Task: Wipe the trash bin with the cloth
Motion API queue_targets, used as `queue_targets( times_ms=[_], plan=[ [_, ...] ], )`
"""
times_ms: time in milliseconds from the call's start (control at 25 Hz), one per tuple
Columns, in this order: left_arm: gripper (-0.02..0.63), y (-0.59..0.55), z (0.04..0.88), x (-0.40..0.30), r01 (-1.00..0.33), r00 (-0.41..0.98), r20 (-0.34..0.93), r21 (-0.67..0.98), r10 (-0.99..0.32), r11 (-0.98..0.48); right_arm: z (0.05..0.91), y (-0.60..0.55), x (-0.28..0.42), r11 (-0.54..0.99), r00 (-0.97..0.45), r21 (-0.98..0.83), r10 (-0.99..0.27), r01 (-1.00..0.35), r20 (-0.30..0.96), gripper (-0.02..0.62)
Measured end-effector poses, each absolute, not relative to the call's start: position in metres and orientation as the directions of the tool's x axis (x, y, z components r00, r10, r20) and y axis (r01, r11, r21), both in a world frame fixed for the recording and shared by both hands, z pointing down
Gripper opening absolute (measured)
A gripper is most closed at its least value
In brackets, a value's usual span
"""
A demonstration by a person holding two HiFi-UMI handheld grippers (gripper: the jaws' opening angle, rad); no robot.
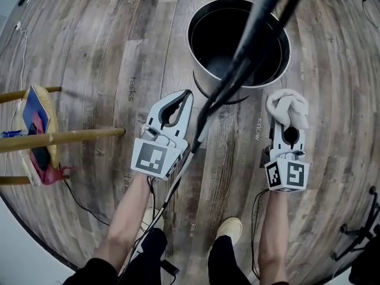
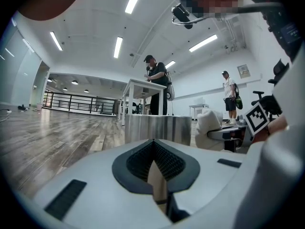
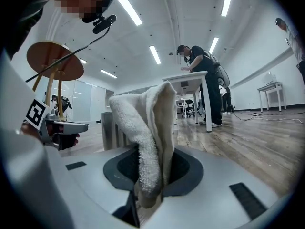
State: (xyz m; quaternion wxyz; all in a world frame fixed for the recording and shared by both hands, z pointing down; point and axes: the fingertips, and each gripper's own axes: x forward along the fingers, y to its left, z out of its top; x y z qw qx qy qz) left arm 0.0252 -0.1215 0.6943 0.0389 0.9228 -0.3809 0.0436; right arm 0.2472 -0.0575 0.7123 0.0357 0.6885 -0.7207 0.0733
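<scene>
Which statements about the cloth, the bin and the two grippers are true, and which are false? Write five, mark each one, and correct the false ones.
1. The right gripper is shut on the cloth. True.
2. The left gripper holds a second cloth. False: its jaws are together with nothing between them.
3. The trash bin lies on its side. False: it stands upright on the wooden floor.
4. The trash bin has no lid on it. True.
5. The cloth lies inside the trash bin. False: it is outside the bin, bunched up in the right gripper.
</scene>
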Motion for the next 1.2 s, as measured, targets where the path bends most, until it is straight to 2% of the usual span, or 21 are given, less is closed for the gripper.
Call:
queue_targets(
  times_ms=[240,640,1040,1200],
  plan=[
    [-0.005,-0.113,0.687,0.01,-0.726,0.686,0.106,0.043,-0.72,-0.686,0.694,-0.031,0.213,0.11,-0.118,-0.07,-0.985,-0.991,0.129,0.095],
    [-0.005,-0.097,0.679,-0.039,-0.766,0.641,0.105,0.042,-0.76,-0.641,0.686,-0.014,0.068,0.388,-0.397,-0.09,-0.91,-0.917,0.117,0.095],
    [-0.005,-0.112,0.682,-0.089,-0.806,0.591,0.111,0.028,-0.799,-0.592,0.72,-0.058,-0.008,0.489,-0.497,-0.09,-0.853,-0.868,0.16,0.095],
    [-0.005,-0.119,0.694,-0.093,-0.806,0.589,0.121,0.027,-0.799,-0.591,0.759,-0.087,-0.007,0.44,-0.45,-0.095,-0.867,-0.893,0.214,0.095]
  ],
)
